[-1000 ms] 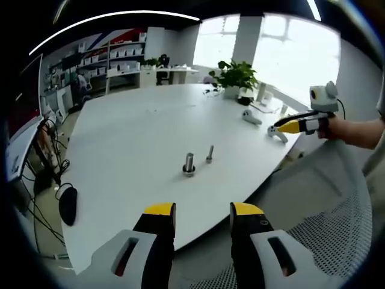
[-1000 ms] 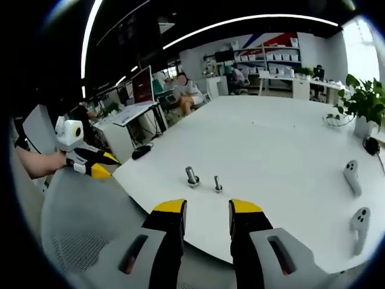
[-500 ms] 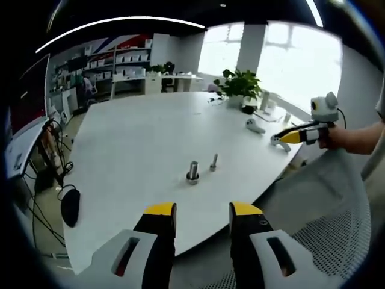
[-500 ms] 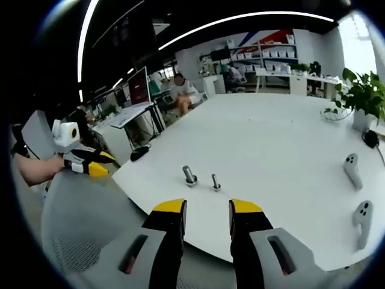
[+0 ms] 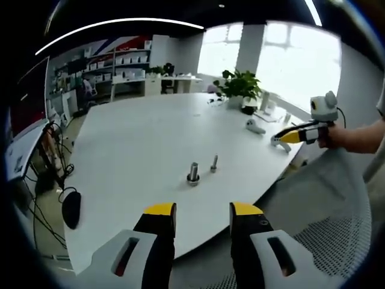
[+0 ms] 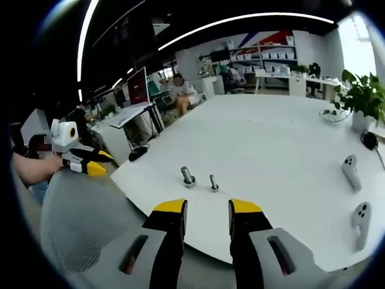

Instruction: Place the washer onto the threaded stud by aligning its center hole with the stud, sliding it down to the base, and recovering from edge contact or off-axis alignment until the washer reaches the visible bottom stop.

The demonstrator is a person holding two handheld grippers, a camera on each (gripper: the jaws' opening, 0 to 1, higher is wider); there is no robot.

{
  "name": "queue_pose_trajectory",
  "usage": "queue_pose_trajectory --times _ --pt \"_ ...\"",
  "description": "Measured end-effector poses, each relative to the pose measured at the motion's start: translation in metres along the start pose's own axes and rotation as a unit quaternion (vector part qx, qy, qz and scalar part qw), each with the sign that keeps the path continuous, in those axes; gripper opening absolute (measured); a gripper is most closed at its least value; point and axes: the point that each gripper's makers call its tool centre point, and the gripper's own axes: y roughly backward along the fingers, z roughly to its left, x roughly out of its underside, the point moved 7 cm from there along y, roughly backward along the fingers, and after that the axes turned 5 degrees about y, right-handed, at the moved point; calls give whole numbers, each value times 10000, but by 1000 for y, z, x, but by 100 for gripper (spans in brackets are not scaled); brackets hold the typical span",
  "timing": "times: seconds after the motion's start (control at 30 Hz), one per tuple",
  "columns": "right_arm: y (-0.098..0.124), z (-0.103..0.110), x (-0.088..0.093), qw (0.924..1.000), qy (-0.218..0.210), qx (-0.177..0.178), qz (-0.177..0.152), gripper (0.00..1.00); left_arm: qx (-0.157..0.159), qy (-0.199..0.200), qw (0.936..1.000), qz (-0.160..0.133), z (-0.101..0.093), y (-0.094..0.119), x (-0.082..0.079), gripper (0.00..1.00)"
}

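While we hold the left gripper (image 5: 197, 217) off the table (image 5: 138, 144), its fingers (image 5: 159, 220) are parted and empty; two studs (image 5: 193, 173) stand ahead. Right gripper (image 6: 200, 214): fingers likewise apart, empty, studs (image 6: 187, 176) beyond; washer indistinguishable.

Across the last second, the left gripper view pulls back and tips, so the threaded stud (image 5: 192, 173) sits slightly lower; in the right gripper view it (image 6: 187, 176) rides a little higher (both shifts are camera motion).
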Motion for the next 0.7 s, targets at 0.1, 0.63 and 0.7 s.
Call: queue_pose_trajectory --times 0.1,0.63,0.7 --pt "1 0 3 10000 -94 -22 19 30 -11 4 10000 64 0 0 3 34" --pt "2 -1 4 9999 -64 70 92 30 -38 12 9998 176 0 -1 5 35" --pt "1 1 4 9999 31 71 143 30 -20 -17 9998 177 0 -1 5 35"
